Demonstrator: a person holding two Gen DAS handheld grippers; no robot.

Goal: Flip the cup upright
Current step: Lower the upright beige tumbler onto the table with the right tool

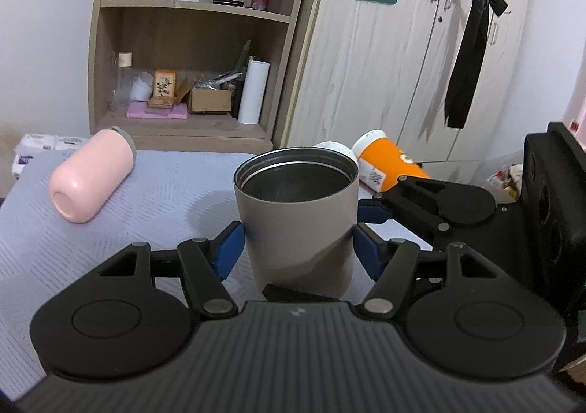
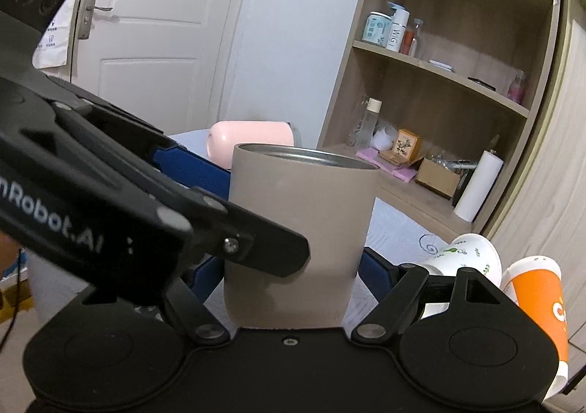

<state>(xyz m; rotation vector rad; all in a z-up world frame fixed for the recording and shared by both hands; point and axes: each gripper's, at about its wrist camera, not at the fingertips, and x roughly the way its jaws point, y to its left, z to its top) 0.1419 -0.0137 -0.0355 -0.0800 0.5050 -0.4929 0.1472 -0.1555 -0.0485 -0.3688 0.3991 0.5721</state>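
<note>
A taupe metal cup [image 1: 298,226] stands upright, mouth up, steel inside showing. My left gripper [image 1: 296,252] has its blue pads against both sides of the cup's lower half. My right gripper [image 2: 293,266] also holds the same cup [image 2: 300,230] from the other side; its fingers [image 1: 373,211] show at the cup's right in the left wrist view. The left gripper's fingers [image 2: 190,167] cross the right wrist view at the left. The cup's base is hidden, so I cannot tell whether it rests on the table.
A pink cup [image 1: 91,175] lies on its side at the left of the grey tablecloth [image 1: 175,186]. An orange paper cup [image 1: 388,164] and a white paper cup [image 2: 465,255] lie tipped at the right. A wooden shelf unit [image 1: 190,47] and wardrobe [image 1: 384,65] stand behind.
</note>
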